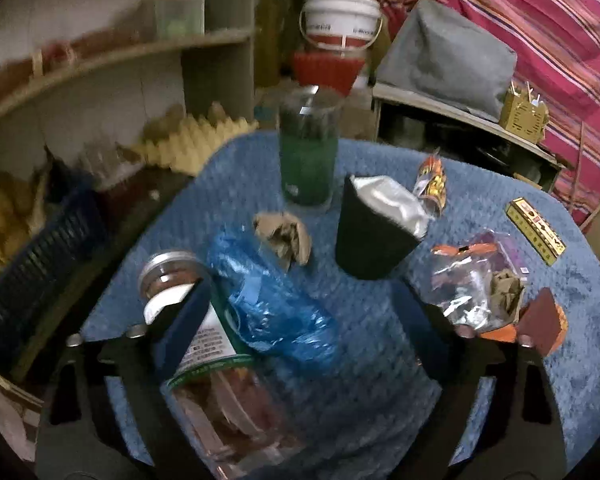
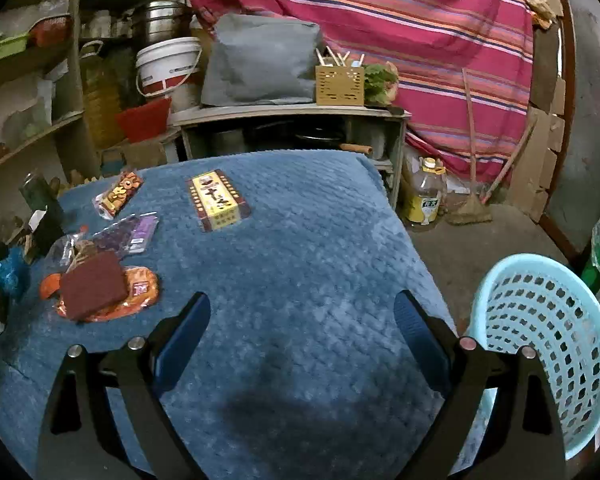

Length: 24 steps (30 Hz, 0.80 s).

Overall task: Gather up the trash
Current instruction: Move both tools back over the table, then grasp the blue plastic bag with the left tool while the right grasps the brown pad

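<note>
A blue quilted tabletop (image 1: pixel 372 360) holds the litter. My left gripper (image 1: pixel 300 320) is open, with a crumpled blue plastic bottle (image 1: pixel 268 304) lying between its fingers, the pads not pressing on it. Beyond it lie a ball of brown paper (image 1: pixel 284 236) and a black cup (image 1: pixel 368 240) stuffed with a silver wrapper. At the right lie a clear bag of wrappers (image 1: pixel 476 292) and a brown pad (image 1: pixel 540 320). My right gripper (image 2: pixel 302 320) hangs open over bare cloth (image 2: pixel 320 240). To its left are the brown pad (image 2: pixel 94 284), a purple wrapper (image 2: pixel 136 232), a snack packet (image 2: pixel 118 194) and a yellow box (image 2: pixel 218 202).
A jar (image 1: pixel 220 392) with a metal lid lies by my left finger. A green glass (image 1: pixel 308 152) stands at the far edge. A light-blue mesh basket (image 2: pixel 540 340) stands on the floor right of the table. Shelves, a white bucket (image 2: pixel 168 64) and an oil bottle (image 2: pixel 424 196) lie beyond.
</note>
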Tool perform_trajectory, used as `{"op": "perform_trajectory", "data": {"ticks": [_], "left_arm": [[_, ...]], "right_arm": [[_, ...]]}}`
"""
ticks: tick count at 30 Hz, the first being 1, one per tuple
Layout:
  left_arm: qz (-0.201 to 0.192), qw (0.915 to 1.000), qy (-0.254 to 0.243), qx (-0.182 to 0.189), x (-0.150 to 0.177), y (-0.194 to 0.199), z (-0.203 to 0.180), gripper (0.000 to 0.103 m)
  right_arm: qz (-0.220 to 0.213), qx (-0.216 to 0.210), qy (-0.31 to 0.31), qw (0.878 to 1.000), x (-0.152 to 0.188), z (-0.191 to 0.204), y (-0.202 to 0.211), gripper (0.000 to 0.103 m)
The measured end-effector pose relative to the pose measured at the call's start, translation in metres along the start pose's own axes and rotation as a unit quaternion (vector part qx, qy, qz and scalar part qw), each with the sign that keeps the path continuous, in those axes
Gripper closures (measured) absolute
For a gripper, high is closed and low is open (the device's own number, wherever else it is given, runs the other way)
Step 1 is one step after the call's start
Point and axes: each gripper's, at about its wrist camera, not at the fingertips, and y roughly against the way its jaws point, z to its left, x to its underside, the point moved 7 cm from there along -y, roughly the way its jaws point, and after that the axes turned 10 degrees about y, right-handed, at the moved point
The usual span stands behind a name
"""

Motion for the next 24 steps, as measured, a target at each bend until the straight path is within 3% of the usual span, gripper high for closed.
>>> {"op": "perform_trajectory", "data": {"ticks": [5,10,15,19,24], "left_arm": [[0.010,0.9998,-0.017,0.000,0.006,-0.010,0.001,0.029],[0.027,0.9986,-0.046,-0.002,0.014,-0.021,-0.005,0.056],[0.043,0.9977,-0.052,0.000,0.016,-0.029,-0.005,0.068],[0.047,0.9976,-0.050,0.005,0.013,-0.031,-0.005,0.089],[0.051,0.9978,-0.035,0.024,0.012,-0.024,-0.008,0.099]], "right_arm": [[0.001,-0.003,0.010,1.000,-0.006,0.013,-0.002,0.012],[0.003,-0.008,0.019,1.000,-0.012,0.027,-0.006,0.012],[0.009,-0.017,0.038,0.999,-0.013,0.049,-0.013,0.012],[0.013,-0.027,0.045,0.999,-0.016,0.064,-0.019,0.012],[0.011,-0.043,0.058,0.997,-0.021,0.086,-0.023,0.012]]}}
